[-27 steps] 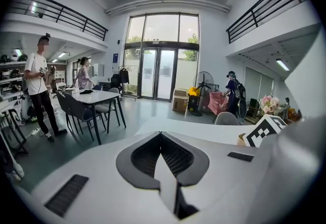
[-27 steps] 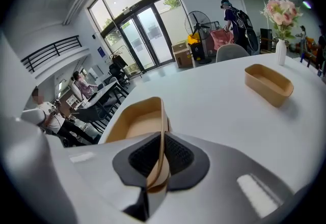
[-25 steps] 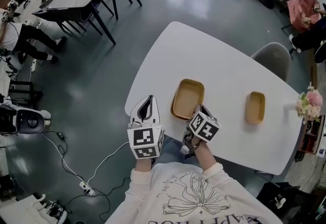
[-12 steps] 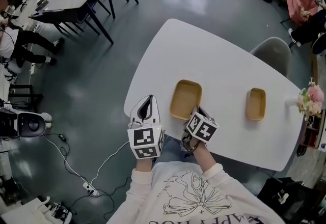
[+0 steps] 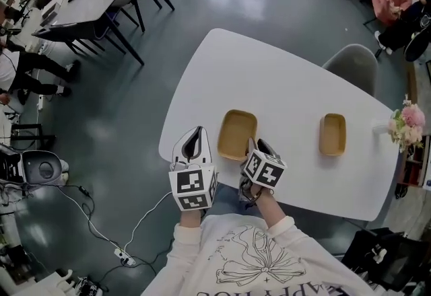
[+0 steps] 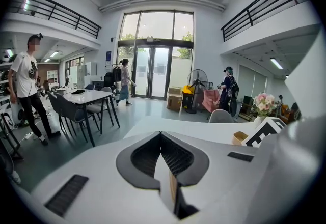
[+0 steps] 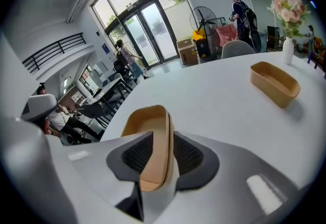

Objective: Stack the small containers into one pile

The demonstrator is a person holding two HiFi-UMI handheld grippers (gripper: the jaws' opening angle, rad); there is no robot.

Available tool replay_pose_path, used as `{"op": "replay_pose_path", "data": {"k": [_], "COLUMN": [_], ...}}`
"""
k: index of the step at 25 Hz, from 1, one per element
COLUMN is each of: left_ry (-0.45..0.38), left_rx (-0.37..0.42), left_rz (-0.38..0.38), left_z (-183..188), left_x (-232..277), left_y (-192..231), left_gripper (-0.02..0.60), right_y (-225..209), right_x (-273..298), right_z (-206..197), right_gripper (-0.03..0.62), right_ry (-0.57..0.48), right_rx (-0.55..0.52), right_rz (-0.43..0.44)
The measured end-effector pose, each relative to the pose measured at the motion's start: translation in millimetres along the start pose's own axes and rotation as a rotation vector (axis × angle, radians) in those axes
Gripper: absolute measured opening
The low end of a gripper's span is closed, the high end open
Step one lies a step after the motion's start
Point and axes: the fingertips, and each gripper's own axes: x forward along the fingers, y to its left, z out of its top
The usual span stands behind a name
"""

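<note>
Looking down, we see the tan, shallow, round-cornered container [image 5: 237,133], long axis near-to-far, by the white table's [image 5: 283,72] near edge. Our right gripper [image 5: 252,148] has jaws just opening, loosely straddling its near-right wall. Our left gripper [image 5: 192,144] is closed and empty.

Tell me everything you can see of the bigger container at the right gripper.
The bigger container is a shallow, tan tray with rounded corners and a thin raised wall, like moulded fibre. It is empty and sits flat on the white table, near its front edge, apart from the smaller container. Its near wall stands between the jaws of the right gripper, which have just been opening; the pads seem clear of it.
</note>
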Motion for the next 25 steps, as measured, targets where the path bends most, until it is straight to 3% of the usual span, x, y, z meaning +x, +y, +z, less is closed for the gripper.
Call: {"op": "replay_pose_path", "data": {"k": [8, 15, 25], "left_ry": [-0.021, -0.027, -0.002], "left_rx": [0.062, 0.134, 0.215], "left_rz": [-0.144, -0.317, -0.494], "left_z": [32, 58, 50], "left_x": [31, 61, 76], "left_y": [-52, -116, -226], "left_gripper": [0.006, 0.006, 0.006], "right_y": [-51, -107, -221], "right_x": [-25, -67, -125], "right_z": [65, 129, 148], "right_gripper": [0.133, 0.133, 0.134], "right_ry": [-0.156, -0.354, -0.439], "right_rx": [0.082, 0.068, 0.11], "right_rz": [-0.091, -0.209, -0.362]}}
